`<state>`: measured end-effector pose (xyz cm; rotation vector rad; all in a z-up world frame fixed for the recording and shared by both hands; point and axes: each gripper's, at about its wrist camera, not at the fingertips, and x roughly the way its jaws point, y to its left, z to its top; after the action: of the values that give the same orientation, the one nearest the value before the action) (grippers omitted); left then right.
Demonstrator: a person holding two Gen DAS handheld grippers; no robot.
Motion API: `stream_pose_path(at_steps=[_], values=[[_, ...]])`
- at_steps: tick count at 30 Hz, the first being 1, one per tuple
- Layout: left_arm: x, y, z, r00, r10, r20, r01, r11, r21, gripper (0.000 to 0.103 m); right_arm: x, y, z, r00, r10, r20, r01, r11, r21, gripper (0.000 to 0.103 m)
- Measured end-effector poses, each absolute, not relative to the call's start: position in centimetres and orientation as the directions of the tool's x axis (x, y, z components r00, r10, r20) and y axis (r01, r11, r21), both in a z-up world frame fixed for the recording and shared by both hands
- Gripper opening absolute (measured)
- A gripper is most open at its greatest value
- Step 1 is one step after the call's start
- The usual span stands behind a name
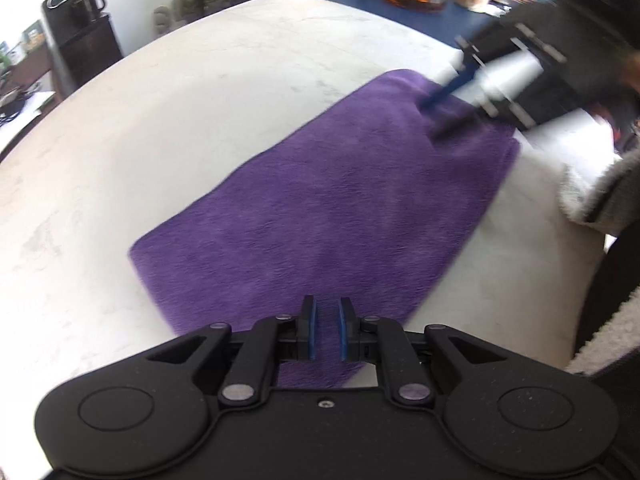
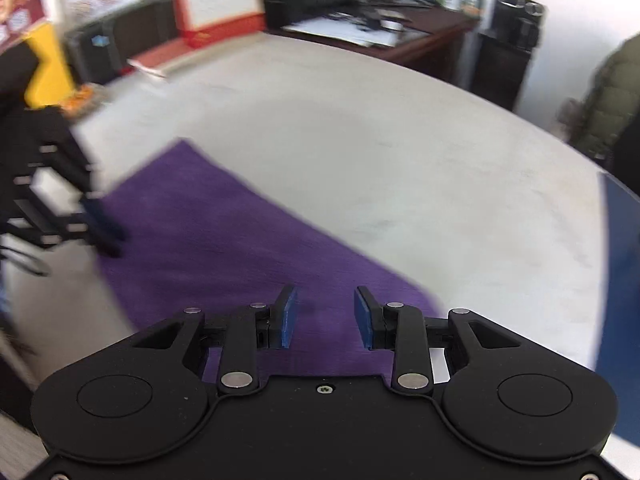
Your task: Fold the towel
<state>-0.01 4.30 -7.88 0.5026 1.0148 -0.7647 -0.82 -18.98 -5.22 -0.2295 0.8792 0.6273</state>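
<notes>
Purple towel (image 1: 320,208): flat on the white table (image 1: 200,120), long axis running from the left gripper (image 1: 327,330) to the right gripper (image 2: 325,316). Left nearly closed over one end; right parted over the other, contact blurred, possibly touching.

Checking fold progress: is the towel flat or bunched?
Flat: the purple towel lies smooth on the white table, no bunching visible.

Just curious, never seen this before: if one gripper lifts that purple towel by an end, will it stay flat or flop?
Probably flop: the purple towel lies limp and fuzzy on the table. It looks light, and plush enough not to slip.
</notes>
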Motion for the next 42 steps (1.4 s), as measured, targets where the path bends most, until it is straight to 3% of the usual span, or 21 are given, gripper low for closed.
stream_pose_path(at_steps=[4, 13, 21, 27, 31, 37, 42], values=[[-0.2, 4.6, -7.8, 0.322, -0.327, -0.889, 0.756, 0.654, 0.033, 0.012, -3.4, -16.8, -6.8, 0.406, 0.464, -0.787, -0.612, 0.778, 0.143, 0.03], [-0.6, 5.1, -7.7, 0.352, -0.334, -0.875, 0.737, 0.675, 0.039, 0.014, -6.9, -23.1, -8.1, 0.38, 0.451, -0.807, -0.403, 0.866, 0.295, 0.031], [-0.5, 4.9, -7.3, 0.425, -0.307, -0.851, 0.714, 0.692, 0.106, 0.014, -4.9, -23.1, -4.5, 0.547, 0.399, -0.736, -0.394, 0.898, 0.194, 0.031], [-1.1, 5.2, -8.4, 0.46, -0.31, -0.832, 0.673, 0.733, 0.099, 0.015, -4.1, -22.1, -7.6, 0.511, 0.284, -0.811, -0.408, 0.911, 0.062, 0.031], [-1.3, 6.4, -8.2, 0.463, -0.334, -0.821, 0.641, 0.766, 0.05, 0.016, -6.6, -22.5, -8.1, 0.526, 0.277, -0.804, -0.45, 0.893, 0.013, 0.033], [-1.1, 7.0, -6.9, 0.482, -0.338, -0.808, 0.62, 0.783, 0.043, 0.016, -6.7, -23.2, -7.5, 0.49, 0.282, -0.824, -0.455, 0.89, 0.034, 0.033], [0.2, 6.6, -6.0, 0.526, -0.354, -0.773, 0.589, 0.808, 0.031, 0.016, -5.1, -22.1, -4.5, 0.563, 0.368, -0.74, -0.465, 0.881, 0.084, 0.039]])
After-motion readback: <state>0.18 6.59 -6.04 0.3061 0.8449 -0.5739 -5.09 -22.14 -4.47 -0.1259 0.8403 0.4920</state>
